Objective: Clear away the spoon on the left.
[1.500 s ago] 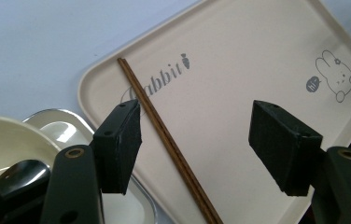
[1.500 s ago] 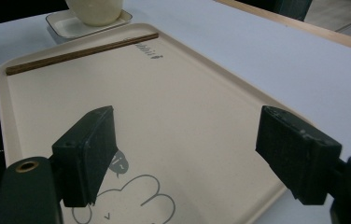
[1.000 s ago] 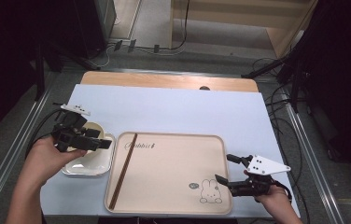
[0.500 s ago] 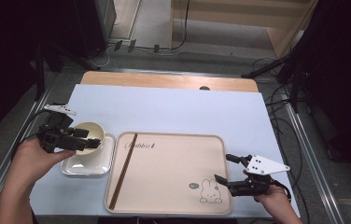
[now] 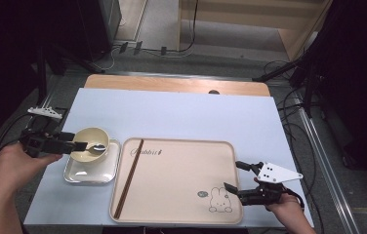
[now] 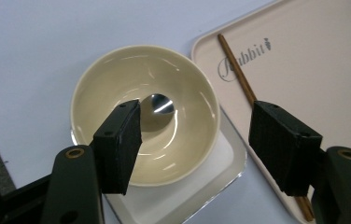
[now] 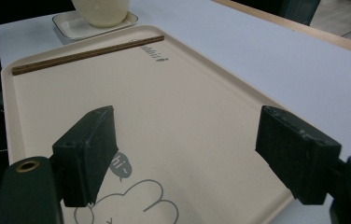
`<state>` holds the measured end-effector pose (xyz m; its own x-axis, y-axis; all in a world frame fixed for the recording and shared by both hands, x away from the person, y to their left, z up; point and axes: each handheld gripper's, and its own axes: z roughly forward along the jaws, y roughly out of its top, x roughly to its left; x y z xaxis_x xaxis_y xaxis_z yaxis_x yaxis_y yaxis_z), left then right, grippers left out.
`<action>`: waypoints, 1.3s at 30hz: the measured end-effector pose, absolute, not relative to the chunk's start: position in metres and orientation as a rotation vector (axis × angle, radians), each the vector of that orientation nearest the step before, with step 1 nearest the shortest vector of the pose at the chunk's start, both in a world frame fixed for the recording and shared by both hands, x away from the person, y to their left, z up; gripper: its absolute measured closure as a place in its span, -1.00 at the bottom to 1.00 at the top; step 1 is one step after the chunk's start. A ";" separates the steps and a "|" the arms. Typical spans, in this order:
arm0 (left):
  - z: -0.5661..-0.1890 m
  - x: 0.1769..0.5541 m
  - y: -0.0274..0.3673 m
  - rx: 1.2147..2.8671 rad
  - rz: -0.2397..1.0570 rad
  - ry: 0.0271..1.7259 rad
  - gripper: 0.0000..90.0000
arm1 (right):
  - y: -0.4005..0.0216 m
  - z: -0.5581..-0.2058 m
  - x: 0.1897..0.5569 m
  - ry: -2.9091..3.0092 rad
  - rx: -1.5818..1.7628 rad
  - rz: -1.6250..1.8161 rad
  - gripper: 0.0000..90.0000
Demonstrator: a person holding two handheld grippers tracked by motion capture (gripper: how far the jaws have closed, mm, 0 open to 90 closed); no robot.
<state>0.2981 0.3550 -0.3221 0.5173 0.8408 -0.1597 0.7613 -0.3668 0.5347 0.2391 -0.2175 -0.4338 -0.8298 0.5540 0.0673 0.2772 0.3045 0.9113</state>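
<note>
We count one cream bowl (image 5: 91,144) on one white square plate (image 5: 91,171), just left of one tray (image 5: 181,204) bearing what looks like one pair of chopsticks (image 5: 128,178). Both our left gripper (image 5: 80,146) and right gripper (image 5: 235,176) are released, over a pale blue table (image 5: 181,114); dark room beyond.

bowl (image 5: 91,143) on your small plate (image 5: 91,173), spoon (image 5: 97,146) in it | tray (image 5: 181,195) just right | chopsticks (image 5: 128,177) along tray's left edge | all on tabletop (image 5: 181,114)
</note>
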 end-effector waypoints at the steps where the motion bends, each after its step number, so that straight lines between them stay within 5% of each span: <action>1: -0.322 0.299 0.357 2.210 0.187 1.304 -0.22 | -0.218 -0.434 0.239 2.314 0.757 1.536 -0.54; 25: -0.339 0.311 0.417 2.134 0.236 1.459 -0.11 | -0.219 -0.434 0.238 2.304 0.751 1.546 -0.52; 39: -0.356 0.311 0.421 2.185 0.146 1.466 0.30 | -0.218 -0.434 0.238 2.305 0.748 1.549 -0.52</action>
<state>0.3111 0.4209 -0.3558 0.4143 0.8914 -0.1837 0.8375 -0.2944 0.4604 0.2378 -0.2182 -0.4337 -0.8320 0.5509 0.0653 0.2686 0.2971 0.9163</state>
